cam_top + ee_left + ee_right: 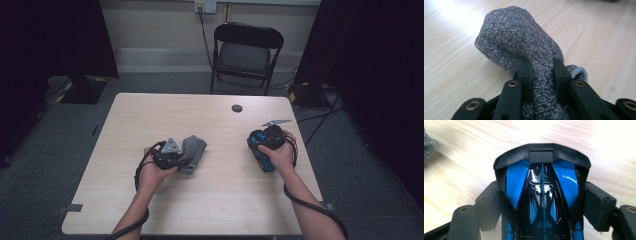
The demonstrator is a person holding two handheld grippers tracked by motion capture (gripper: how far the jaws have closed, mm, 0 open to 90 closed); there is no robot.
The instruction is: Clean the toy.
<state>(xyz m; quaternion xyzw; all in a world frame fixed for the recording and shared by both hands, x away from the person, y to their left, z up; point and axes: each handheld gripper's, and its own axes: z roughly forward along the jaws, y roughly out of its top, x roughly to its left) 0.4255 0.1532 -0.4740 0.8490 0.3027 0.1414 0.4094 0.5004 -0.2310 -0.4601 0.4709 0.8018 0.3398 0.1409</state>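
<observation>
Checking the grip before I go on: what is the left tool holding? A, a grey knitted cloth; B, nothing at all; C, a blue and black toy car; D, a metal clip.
A: in the left gripper view the left tool pinches the grey knitted cloth between its jaws.

Recording lab, black curtains [55, 35], folding chair [246, 52]

You had one grey sock [192, 150], one blue-and-black toy car [261, 148], two grippers: left gripper [170, 153], right gripper [272, 137]. One wooden table [210, 200], one black folding chair [245, 52], one wall socket [205, 6].
</observation>
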